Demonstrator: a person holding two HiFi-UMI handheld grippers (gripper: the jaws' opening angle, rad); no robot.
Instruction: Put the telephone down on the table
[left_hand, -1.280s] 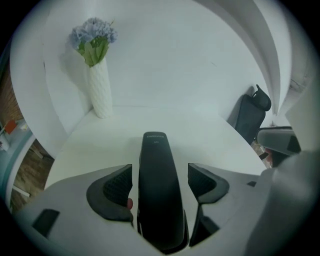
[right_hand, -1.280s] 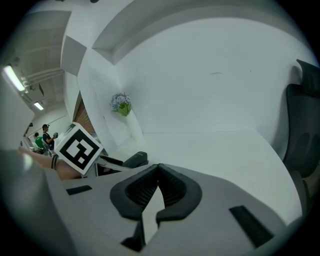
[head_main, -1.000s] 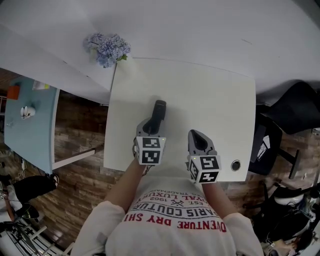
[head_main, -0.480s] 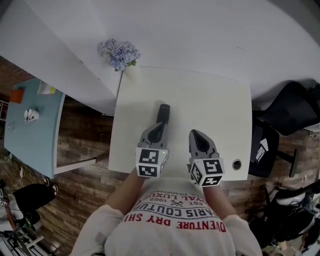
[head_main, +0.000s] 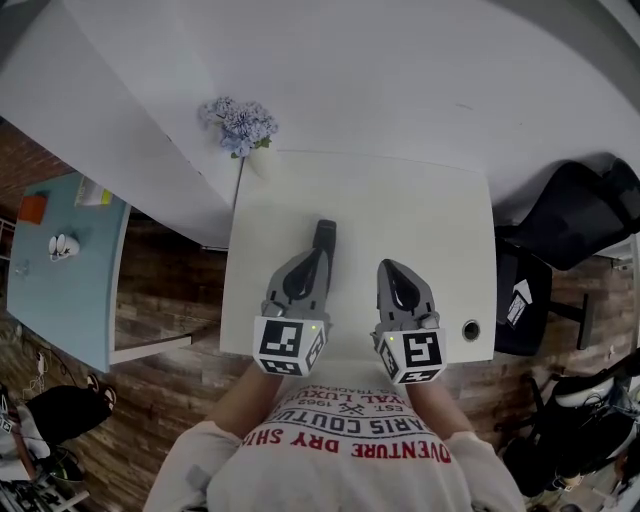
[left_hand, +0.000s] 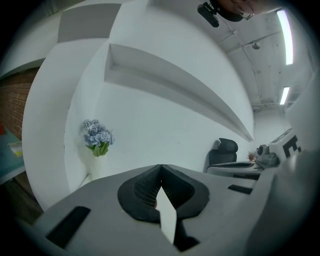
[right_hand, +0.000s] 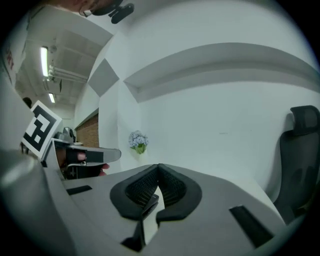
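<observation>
Tabletop (head_main: 430, 230) white against white wall (head_main: 400, 70) — blue flowers (head_main: 240, 122) at its far-left corner

An office: a white table (head_main: 420, 230) with a black swivel chair (head_main: 575, 215) at 3 o'clock, a blue table (head_main: 60, 290) at 9 o'clock, and ceiling strip lights (left_hand: 287, 30).

The slim black telephone handset (head_main: 324, 238) is lying flat on the white tabletop (head_main: 430, 220). It is pointing lengthwise away from the person.
</observation>
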